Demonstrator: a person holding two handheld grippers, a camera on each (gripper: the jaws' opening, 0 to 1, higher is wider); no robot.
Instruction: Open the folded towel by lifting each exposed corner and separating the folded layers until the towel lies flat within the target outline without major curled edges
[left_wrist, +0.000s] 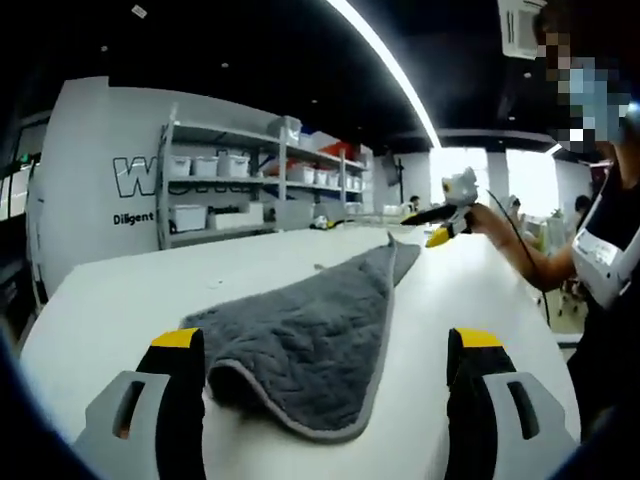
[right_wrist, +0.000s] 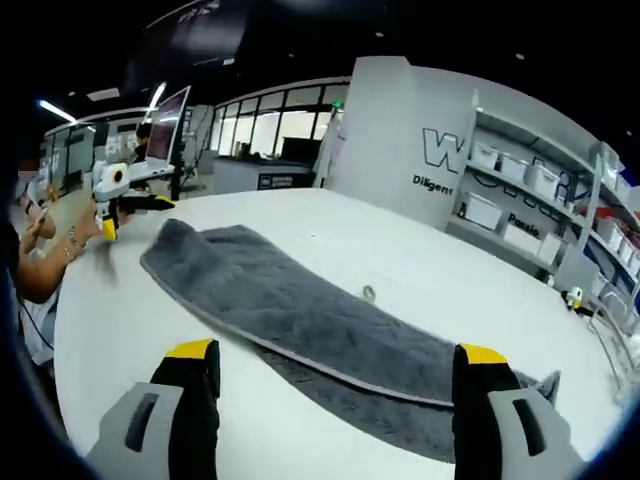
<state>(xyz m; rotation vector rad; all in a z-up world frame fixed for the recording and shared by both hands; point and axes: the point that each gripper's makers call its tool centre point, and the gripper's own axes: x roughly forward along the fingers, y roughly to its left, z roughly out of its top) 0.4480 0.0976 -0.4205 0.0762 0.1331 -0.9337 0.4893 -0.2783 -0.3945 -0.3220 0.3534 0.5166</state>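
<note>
Between the fingers of the left gripper lies a dark grey towel with a woven zigzag texture and a paler grey hem. The fingers are black with yellow tips on light grey bodies, and the right gripper has the same colours. The table beneath the jaws is plain white. Beyond the fingertips, pale grey shelves carry white bins.

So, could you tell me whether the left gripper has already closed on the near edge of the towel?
No, the left gripper is open, its jaws standing wide apart on either side of the grey towel lying on the white table.
</note>
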